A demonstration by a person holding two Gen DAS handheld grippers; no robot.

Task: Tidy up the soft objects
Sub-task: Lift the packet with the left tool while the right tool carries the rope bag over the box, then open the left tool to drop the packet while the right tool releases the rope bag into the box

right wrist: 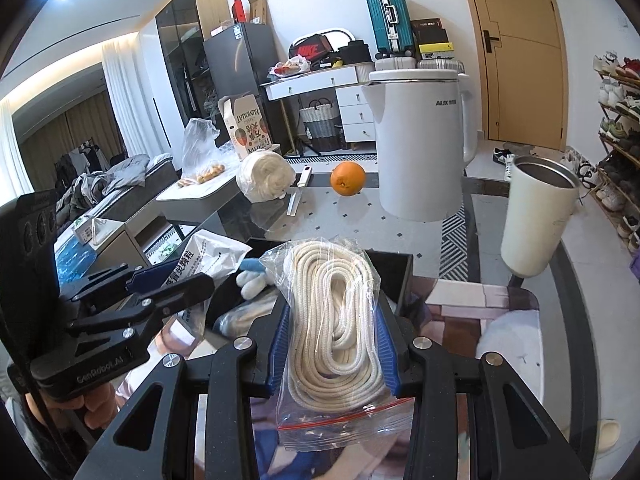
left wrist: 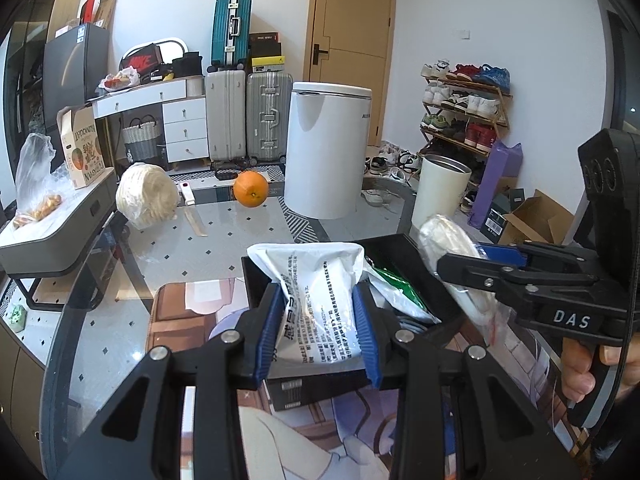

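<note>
My left gripper (left wrist: 320, 312) is shut on a white printed pouch (left wrist: 316, 292), held over the near edge of a black tray (left wrist: 388, 246). My right gripper (right wrist: 334, 332) is shut on a clear zip bag of coiled white rope (right wrist: 336, 320), held above the same black tray (right wrist: 400, 276). In the left wrist view the right gripper (left wrist: 448, 268) and its rope bag (left wrist: 452, 248) show at the right. In the right wrist view the left gripper (right wrist: 180, 280) and its pouch (right wrist: 208, 258) show at the left. A green packet (left wrist: 400, 284) and a blue-white plush (right wrist: 250, 276) lie in the tray.
On the glass table stand a cream tumbler (left wrist: 438, 192), a white appliance (left wrist: 326, 148), an orange (left wrist: 251, 189) and a ball of white cord (left wrist: 146, 196). A printed mat (left wrist: 188, 312) lies under the tray. A grey side table (left wrist: 60, 232) stands left.
</note>
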